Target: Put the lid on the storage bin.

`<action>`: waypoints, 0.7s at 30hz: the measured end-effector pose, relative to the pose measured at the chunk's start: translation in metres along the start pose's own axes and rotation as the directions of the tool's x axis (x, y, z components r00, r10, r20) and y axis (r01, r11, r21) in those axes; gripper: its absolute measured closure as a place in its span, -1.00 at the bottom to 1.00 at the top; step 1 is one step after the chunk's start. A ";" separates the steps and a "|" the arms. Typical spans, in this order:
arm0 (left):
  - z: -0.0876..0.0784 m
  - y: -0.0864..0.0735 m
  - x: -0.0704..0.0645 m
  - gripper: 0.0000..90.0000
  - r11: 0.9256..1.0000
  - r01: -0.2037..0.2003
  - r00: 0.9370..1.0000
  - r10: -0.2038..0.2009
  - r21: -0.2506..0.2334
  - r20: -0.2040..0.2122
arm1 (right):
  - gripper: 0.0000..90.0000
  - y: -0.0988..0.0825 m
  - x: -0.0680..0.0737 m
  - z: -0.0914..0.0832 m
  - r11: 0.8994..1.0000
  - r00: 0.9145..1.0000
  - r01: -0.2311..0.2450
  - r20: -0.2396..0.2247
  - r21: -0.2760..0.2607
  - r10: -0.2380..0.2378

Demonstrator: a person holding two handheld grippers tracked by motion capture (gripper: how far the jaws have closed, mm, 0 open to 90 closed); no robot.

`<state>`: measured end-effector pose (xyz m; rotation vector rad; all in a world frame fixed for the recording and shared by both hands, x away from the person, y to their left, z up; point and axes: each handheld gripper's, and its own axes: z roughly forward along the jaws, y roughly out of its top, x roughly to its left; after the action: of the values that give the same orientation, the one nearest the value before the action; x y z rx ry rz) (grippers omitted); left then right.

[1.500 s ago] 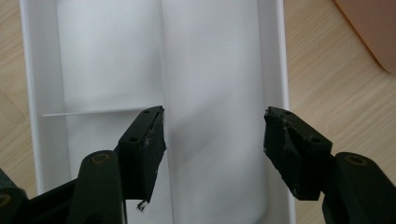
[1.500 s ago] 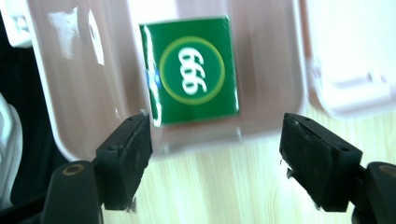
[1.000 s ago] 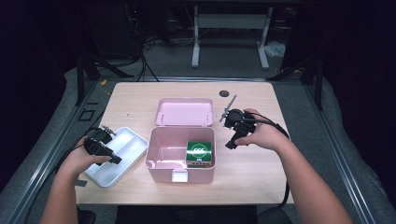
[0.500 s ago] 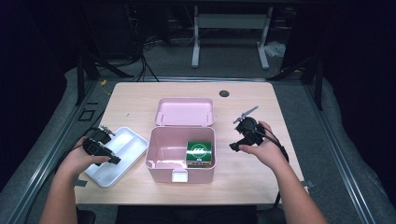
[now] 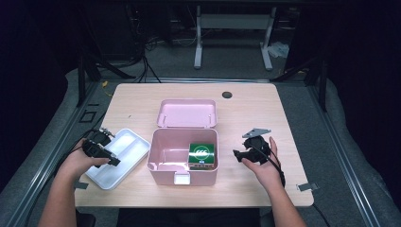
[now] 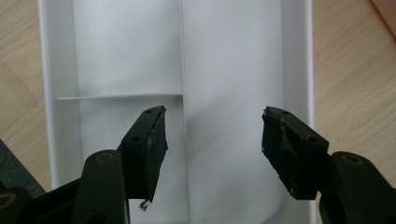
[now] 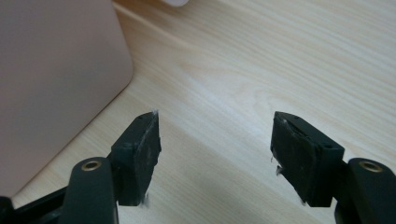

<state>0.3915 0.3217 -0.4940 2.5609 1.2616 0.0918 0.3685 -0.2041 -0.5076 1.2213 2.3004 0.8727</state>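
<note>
An open pink box (image 5: 161,163) stands mid-table, its lid (image 5: 187,113) lying just behind it. A green packet (image 5: 202,153) sits inside the box at its right. Left of the box lies a white divided tray (image 5: 127,146). My left gripper (image 5: 113,161) hovers over the tray (image 6: 233,56); in the left gripper view it (image 6: 212,116) is open with nothing in it. My right gripper (image 5: 237,155) is low over the table just right of the box. Its jaws (image 7: 215,119) have just been closing a little but stand open with nothing between them, with the pink box wall (image 7: 56,84) at their left.
A dark round grommet (image 5: 227,94) marks the table's far side. A strip of tape (image 5: 305,187) lies near the front right corner. Bare wood (image 7: 280,60) stretches right of the box. A metal stand (image 5: 231,33) sits on the floor beyond the table.
My right hand came down and moved right, from beside the box's far right corner to low over the table beside the box. The left hand stayed over the tray.
</note>
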 end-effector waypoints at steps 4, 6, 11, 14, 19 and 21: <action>-0.001 0.004 0.002 -0.08 1.000 0.006 1.000 -0.006 -0.006 0.001 | -0.20 -0.004 0.002 0.002 1.000 1.000 0.014 -0.005 -0.010 -0.015; -0.001 0.005 0.002 -0.06 1.000 0.014 1.000 -0.014 -0.007 -0.001 | -0.18 -0.005 0.002 0.002 1.000 1.000 0.014 0.001 -0.019 -0.014; -0.004 0.007 0.013 0.01 1.000 0.026 1.000 -0.027 -0.009 -0.012 | -0.16 -0.009 0.002 -0.001 0.999 1.000 0.001 0.005 -0.046 -0.001; -0.005 0.005 0.021 0.10 0.999 0.037 0.999 -0.037 0.017 0.011 | -0.16 -0.010 0.001 -0.001 0.998 1.000 -0.014 0.004 -0.059 0.014; -0.007 0.001 0.028 0.22 0.998 0.048 0.999 -0.047 0.040 -0.018 | -0.15 -0.010 0.001 0.003 0.999 1.000 -0.020 0.008 -0.040 0.020; -0.007 0.001 0.030 0.31 0.997 0.054 0.999 -0.054 0.049 -0.004 | -0.14 -0.011 0.003 0.005 0.999 1.000 -0.016 0.005 -0.032 0.017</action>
<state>0.4092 0.3461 -0.4895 2.5660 1.3494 0.0546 0.3633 -0.2046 -0.5184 1.2294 2.2671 0.9072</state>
